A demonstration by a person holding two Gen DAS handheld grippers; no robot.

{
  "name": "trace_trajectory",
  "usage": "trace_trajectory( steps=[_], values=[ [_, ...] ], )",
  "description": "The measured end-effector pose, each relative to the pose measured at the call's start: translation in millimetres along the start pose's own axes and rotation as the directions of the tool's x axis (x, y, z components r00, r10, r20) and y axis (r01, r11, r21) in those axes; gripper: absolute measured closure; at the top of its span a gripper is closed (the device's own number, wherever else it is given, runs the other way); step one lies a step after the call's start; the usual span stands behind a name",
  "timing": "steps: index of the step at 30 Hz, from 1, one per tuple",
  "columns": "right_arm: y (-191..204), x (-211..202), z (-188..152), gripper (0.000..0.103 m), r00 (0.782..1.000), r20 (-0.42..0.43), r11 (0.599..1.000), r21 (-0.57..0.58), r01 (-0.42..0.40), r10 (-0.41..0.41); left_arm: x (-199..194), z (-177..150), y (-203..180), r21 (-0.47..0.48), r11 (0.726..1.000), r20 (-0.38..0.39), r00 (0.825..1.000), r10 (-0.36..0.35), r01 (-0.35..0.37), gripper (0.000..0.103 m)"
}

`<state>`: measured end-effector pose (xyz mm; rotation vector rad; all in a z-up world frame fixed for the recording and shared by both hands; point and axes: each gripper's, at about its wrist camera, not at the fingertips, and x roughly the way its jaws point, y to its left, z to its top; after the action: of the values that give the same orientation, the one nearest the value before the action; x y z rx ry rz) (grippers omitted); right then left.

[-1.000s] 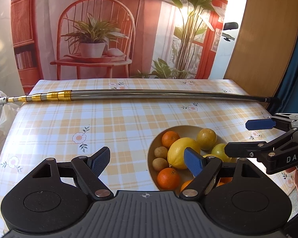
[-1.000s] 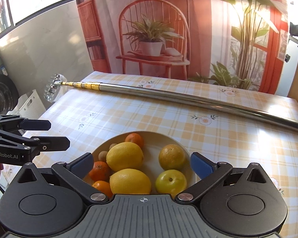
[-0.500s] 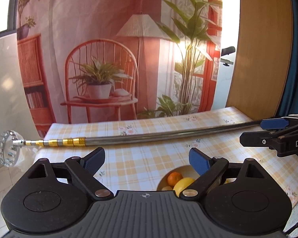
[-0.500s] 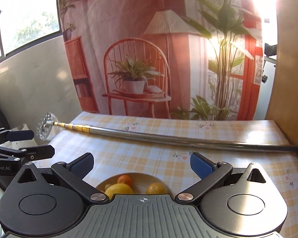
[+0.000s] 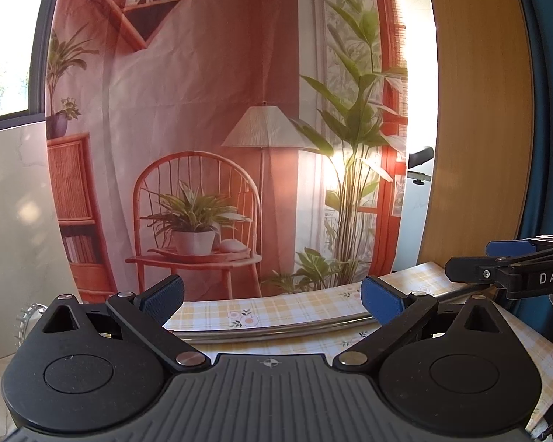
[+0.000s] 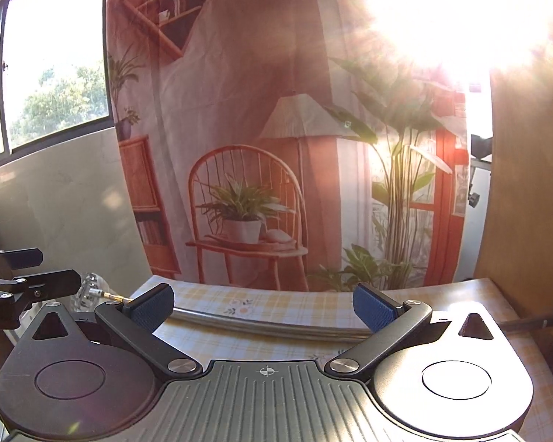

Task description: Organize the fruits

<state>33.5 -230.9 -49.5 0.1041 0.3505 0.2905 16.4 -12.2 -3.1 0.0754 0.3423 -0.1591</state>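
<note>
No fruit and no bowl show in either view now; both cameras point up over the far part of the table. My left gripper [image 5: 272,300] stands open with nothing between its blue pads. My right gripper [image 6: 263,304] is likewise open and holds nothing. In the left wrist view the right gripper [image 5: 497,258] reaches in from the right edge, high above the checked tablecloth [image 5: 295,305]. In the right wrist view the left gripper [image 6: 40,270] juts in from the left edge.
A long metal pole [image 5: 276,329] lies across the far part of the table; its pole [image 6: 269,326] has a gold end and a clear disc [image 6: 88,291] at the left. A printed backdrop [image 5: 221,147] hangs behind. A wooden panel [image 5: 475,129] stands at the right.
Both grippers have tilted and risen away from the bowl of fruit, which has dropped out of both views. Both stay open.
</note>
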Motion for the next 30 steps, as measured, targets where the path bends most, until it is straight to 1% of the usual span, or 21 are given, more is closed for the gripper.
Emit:
trace_trajectory(
  steps=[11, 30],
  values=[
    [1.9, -2.2, -0.6, 0.0, 1.0, 0.007, 1.0, -0.002, 0.003, -0.003, -4.7, 0.9, 1.3, 0.013, 0.999, -0.008, 0.999, 0.048, -0.048, 0.0],
    [2.1, -4.4, -5.4, 0.0, 1.0, 0.008, 1.0, -0.001, 0.018, -0.018, -6.3, 3.3, 5.0, -0.02, 0.997, -0.015, 0.997, 0.077, -0.078, 0.0]
  ],
)
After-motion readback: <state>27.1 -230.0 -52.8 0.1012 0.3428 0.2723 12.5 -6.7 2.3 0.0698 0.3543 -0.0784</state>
